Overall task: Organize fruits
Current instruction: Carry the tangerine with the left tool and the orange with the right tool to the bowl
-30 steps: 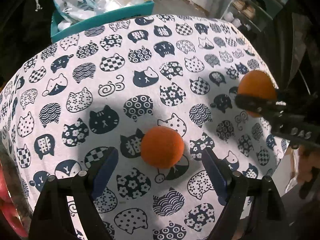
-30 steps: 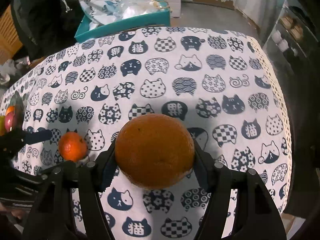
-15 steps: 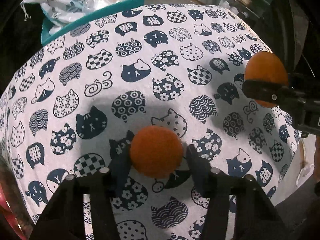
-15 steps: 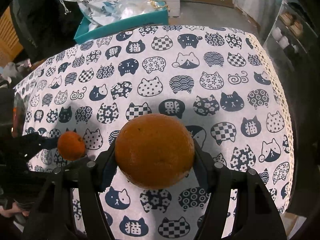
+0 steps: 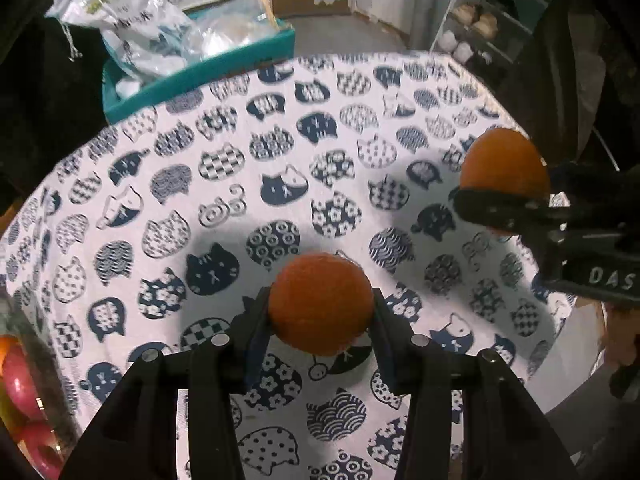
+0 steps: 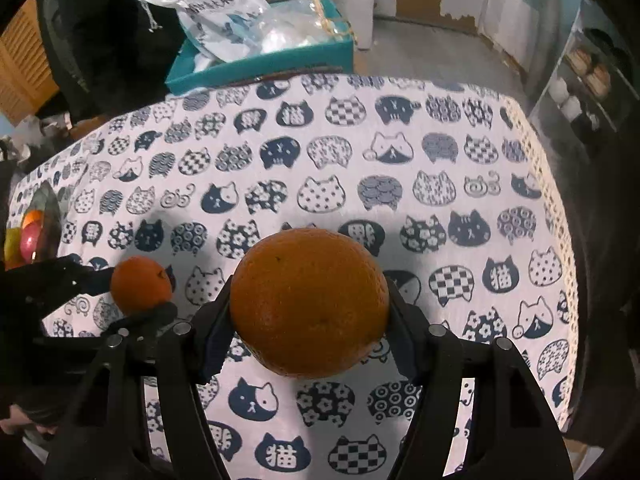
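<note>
While both fruits are off the cat-print cloth (image 5: 280,184) on the desk, I judge I am at the carry step of sorting, with the pick-up done on each side. My left tool (image 5: 320,312) is clamped on the small orange (image 5: 320,304), its jaws having just been closing onto it, and the fruit sits between the pads near the centre of the left wrist view. My right tool (image 6: 308,312) grips the large orange (image 6: 308,302), which fills the middle of the right wrist view; from the left camera that same fruit shows at about 2 o'clock. At roughly 8 o'clock in the left view, and 9 o'clock in the right, I see a clear container (image 5: 28,364) with red and yellow fruit inside, at the desk's edge. A teal box (image 6: 260,64) of bags lies beyond the desk at 12 o'clock. Next, I think, comes swinging toward that container, one tool at a time so they do not collide, and releasing low to avoid bruising.
</note>
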`<state>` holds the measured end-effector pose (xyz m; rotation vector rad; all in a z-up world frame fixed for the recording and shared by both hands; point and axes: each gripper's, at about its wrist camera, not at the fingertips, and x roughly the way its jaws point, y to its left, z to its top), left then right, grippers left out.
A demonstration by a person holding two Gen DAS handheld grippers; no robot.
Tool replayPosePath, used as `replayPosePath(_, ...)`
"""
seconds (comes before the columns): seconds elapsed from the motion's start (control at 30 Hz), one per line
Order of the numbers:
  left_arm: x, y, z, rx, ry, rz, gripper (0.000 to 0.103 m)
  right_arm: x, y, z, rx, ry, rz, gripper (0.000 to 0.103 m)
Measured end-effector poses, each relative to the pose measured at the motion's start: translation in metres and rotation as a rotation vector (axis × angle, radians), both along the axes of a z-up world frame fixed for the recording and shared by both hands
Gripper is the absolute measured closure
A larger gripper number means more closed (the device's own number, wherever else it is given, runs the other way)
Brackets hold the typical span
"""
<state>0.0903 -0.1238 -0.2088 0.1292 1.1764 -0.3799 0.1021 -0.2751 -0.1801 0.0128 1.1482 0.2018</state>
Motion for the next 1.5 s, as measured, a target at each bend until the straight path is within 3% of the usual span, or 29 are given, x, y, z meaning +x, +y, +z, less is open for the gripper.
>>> replayPosePath(0.77, -0.025, 0.03, 0.118, -0.126, -0.213, 0.059, 0.056, -0.015, 0.025, 0.093, 0.079, -0.209, 0.074, 0.037)
replayPosePath(1.5, -0.041, 0.07, 0.151, -0.173, -0.279, 0.118, 0.056, -0.023, 0.07, 0.135, 0.116, -0.293, 0.181, 0.037)
